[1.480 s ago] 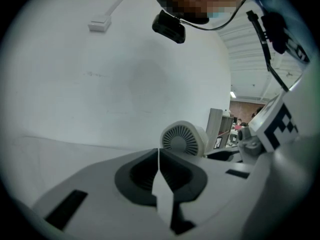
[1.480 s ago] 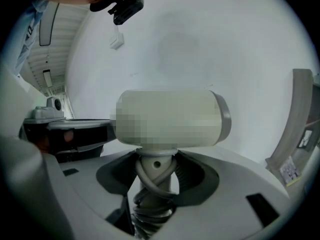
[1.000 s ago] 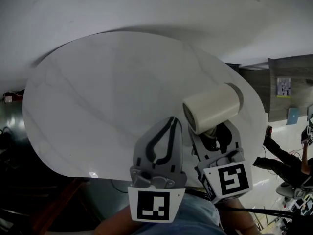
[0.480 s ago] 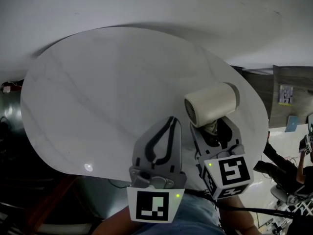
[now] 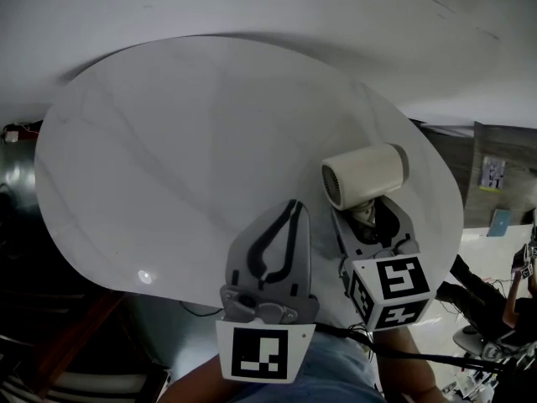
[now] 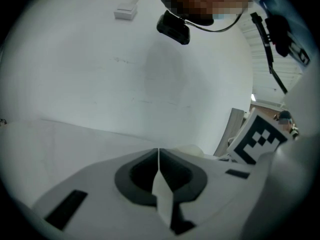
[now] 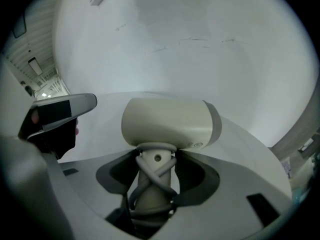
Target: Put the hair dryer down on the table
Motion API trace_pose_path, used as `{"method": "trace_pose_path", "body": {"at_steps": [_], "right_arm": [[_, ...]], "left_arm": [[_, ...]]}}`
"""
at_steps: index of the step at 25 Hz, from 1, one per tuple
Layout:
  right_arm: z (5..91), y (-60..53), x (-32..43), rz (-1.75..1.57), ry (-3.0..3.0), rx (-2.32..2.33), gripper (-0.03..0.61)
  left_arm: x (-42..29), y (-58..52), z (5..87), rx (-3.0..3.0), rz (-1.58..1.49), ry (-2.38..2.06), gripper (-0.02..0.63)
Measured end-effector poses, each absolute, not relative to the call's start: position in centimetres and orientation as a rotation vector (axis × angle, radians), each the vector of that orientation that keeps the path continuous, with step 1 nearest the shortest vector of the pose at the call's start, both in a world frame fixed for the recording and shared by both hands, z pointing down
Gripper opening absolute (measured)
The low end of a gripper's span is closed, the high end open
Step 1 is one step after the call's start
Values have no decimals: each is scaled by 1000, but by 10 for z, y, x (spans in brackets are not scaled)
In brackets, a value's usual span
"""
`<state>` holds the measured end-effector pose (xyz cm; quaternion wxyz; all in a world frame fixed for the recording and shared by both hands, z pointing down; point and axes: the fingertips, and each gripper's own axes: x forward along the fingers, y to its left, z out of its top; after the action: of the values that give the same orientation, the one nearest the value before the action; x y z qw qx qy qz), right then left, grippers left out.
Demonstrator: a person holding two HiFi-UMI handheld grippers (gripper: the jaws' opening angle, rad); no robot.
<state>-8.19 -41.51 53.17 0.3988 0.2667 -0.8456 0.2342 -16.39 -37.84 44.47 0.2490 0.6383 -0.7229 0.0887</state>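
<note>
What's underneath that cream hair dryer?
Below the hair dryer is the white table; the right hand-held gripper clamps its cord-wrapped handle. The dryer hides the tabletop directly beneath.

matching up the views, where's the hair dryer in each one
Head view: dryer right of centre, over the table's right side, just above the right gripper.
Left gripper view: probably the cream sliver just past the shut jaws, right of centre.
Right gripper view: dead centre, its cord-wrapped handle clamped between the jaws.
Shared landmark: the white table, seen in all three.
</note>
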Motion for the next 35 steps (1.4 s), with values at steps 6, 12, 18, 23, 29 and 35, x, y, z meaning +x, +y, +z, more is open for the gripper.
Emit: {"method": "trace_pose_path", "body": {"at_steps": [6,12,18,23,29,35], "right_arm": [[539,-410,-83,592,-2108,648,229],[544,-410,-83,590,-2091,635,232],[538,-407,-85,578,-2112,629,239],[518,-407,-79,559,-2155,681,241],[464,-397,-74,565,-2308,738,209],[380,-383,-69,454,-2573,846,31]], "left_arm": [[-169,-367,445,1710,239,-1984,12],[-172,-358,441,1691,233,-2007,12],[-173,-348,435,1688,224,-2024,12],[-169,-343,421,1706,193,-2034,12],[-153,-345,385,1764,113,-2017,12],[-138,-346,331,1923,61,-2055,12]]}}
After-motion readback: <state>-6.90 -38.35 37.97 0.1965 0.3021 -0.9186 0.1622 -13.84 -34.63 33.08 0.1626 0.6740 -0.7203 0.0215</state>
